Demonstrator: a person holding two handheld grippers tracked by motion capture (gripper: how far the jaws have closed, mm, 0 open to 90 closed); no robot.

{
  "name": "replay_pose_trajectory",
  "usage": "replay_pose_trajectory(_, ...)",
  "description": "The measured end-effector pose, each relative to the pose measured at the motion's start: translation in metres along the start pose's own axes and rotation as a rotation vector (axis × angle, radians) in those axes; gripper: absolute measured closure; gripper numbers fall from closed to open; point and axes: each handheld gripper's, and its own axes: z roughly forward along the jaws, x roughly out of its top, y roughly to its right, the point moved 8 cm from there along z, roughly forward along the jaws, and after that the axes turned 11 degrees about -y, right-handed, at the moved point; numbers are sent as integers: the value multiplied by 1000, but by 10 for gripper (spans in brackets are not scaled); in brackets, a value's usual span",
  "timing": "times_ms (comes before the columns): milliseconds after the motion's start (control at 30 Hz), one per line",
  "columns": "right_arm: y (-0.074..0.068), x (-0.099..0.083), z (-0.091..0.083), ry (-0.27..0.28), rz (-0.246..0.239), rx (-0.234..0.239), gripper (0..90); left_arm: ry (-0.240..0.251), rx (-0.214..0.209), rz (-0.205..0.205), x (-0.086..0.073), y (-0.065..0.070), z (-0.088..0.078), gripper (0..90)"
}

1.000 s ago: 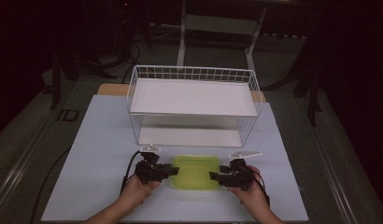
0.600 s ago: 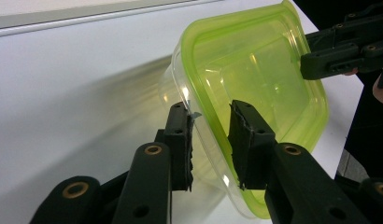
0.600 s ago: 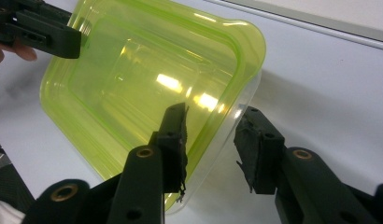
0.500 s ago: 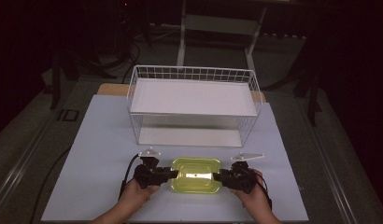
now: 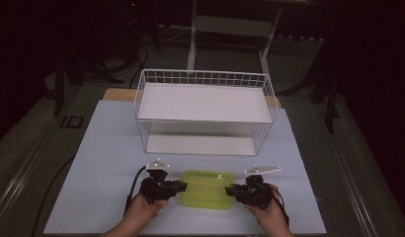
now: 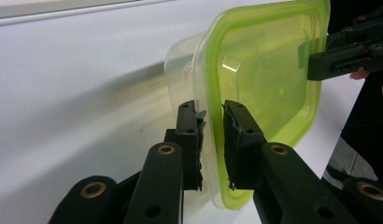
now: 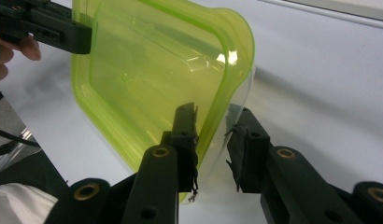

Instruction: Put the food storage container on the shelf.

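High view: left gripper (image 5: 177,186) and right gripper (image 5: 233,190) fingers each pinch opposite ends of a green-lidded container (image 5: 207,189) on the tabletop (image 5: 101,148).

Wire basket (image 5: 205,116) blocks the far side, lidded container (image 5: 207,189) fills the gap between claws — side margins open

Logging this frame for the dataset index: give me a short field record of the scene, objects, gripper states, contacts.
surface: white table
container: clear box with green lid, near the table's front edge, between both grippers
left gripper: jaws straddle the lid's rim at one short end, shut on it
right gripper: jaws straddle the rim at the opposite end, shut on it
rack: white wire basket shelf, behind the container, apart from it
rack contents: nothing seen on either level
hands: one behind each gripper, at the bottom of the high view
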Motion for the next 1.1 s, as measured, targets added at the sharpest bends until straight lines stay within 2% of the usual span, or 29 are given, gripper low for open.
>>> replay_pose_trajectory(133, -1, 2, -1, 9, -2, -10, 765, 17, 19, 7, 1, 1, -4, 802)
replay_pose_trajectory(333, -3, 9, -6, 29, -12, -15, 772, 44, 19, 12, 7, 0, -12, 805)
replay_pose_trajectory(433, -4, 25, -17, 77, -27, -23, 784, 80, 10, 8, 18, 0, -21, 805)
replay_pose_trajectory(467, -4, 25, -17, 77, -27, -23, 784, 80, 10, 8, 18, 0, -21, 805)
replay_pose_trajectory(500, -5, 35, -24, 102, -34, -28, 788, 99, 10, 12, 25, -1, -27, 805)
replay_pose_trajectory(533, -5, 35, -24, 102, -34, -28, 788, 99, 10, 12, 25, -1, -27, 805)
replay_pose_trajectory(567, -6, 45, -30, 126, -50, -36, 789, 114, 20, 28, 33, -2, -33, 805)
replay_pose_trajectory(600, -6, 45, -30, 126, -50, -36, 789, 114, 20, 28, 33, -2, -33, 805)
replay_pose_trajectory(667, -5, 55, -34, 144, -58, -43, 789, 128, 44, 38, 44, -3, -41, 805)
replay_pose_trajectory(733, -5, 60, -35, 149, -63, -48, 790, 130, 48, 38, 47, -4, -42, 806)
replay_pose_trajectory(767, -3, 67, -35, 154, -57, -50, 789, 132, 55, 37, 54, -8, -44, 806)
replay_pose_trajectory(867, 0, 72, -33, 153, -48, -43, 790, 133, 58, 34, 58, -11, -44, 807)
replay_pose_trajectory(1100, 15, 89, -20, 141, -21, -61, 789, 130, 57, 16, 74, -31, -32, 807)
